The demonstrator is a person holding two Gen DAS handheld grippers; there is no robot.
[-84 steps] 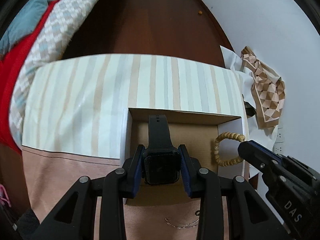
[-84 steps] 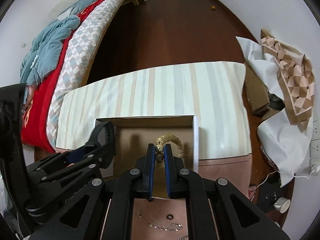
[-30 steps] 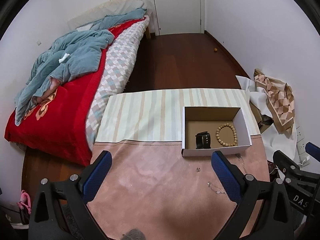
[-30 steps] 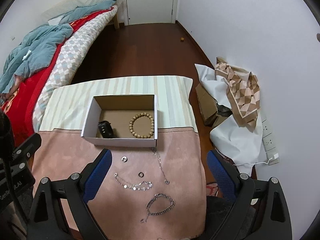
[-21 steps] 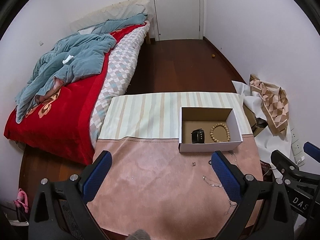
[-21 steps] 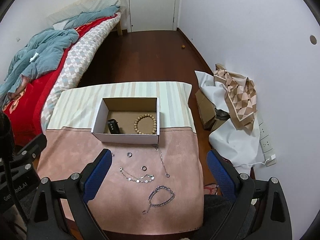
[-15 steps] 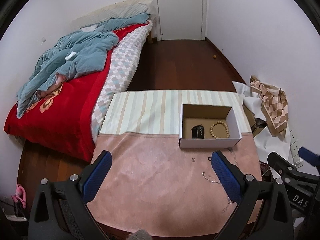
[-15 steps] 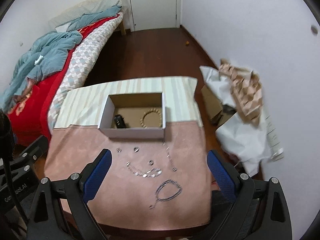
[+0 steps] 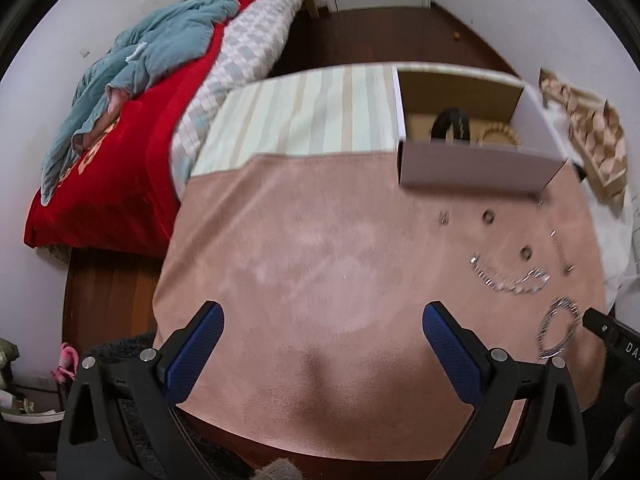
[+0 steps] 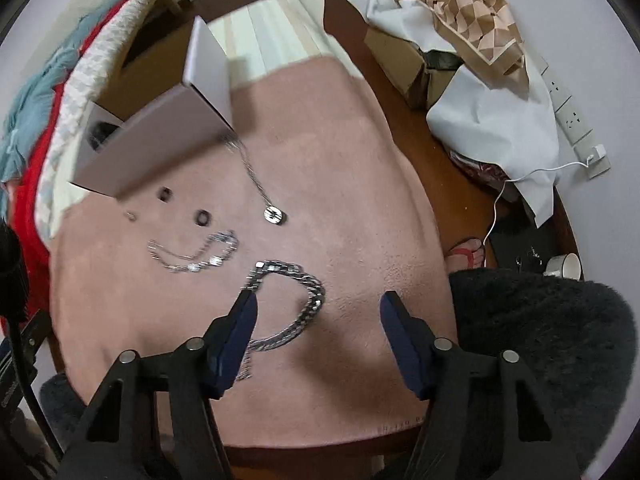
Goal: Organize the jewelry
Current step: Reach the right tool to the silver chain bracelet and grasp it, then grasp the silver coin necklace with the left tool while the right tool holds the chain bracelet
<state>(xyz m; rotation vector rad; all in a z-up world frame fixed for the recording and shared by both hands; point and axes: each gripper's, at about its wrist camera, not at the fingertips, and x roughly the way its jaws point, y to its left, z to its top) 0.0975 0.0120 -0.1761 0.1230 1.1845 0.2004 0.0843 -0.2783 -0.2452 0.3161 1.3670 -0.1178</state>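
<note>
A white cardboard box [image 9: 472,168] stands on the pink mat [image 9: 320,248] and holds a black watch [image 9: 450,124] and a wooden bead bracelet [image 9: 500,136]. On the mat lie a thick silver chain bracelet [image 10: 298,304], a thin silver bracelet [image 10: 192,256], a pendant necklace [image 10: 274,215], two dark rings [image 10: 202,218] and a small earring [image 10: 130,215]. My right gripper [image 10: 318,320] is open, low over the thick chain bracelet. My left gripper [image 9: 322,328] is open and empty over bare mat. The box also shows in the right wrist view [image 10: 160,148].
A bed with a red and teal cover [image 9: 120,100] stands to the left. A striped cloth [image 9: 304,116] covers the table's far half. White and patterned cloths [image 10: 480,80] and a cardboard box [image 10: 400,64] lie on the floor at right, by a power strip [image 10: 572,116].
Both grippers let go of the watch and bead bracelet in the box, pulled up and back, and have now dropped low toward the mat. The right one came down over the thick chain bracelet.
</note>
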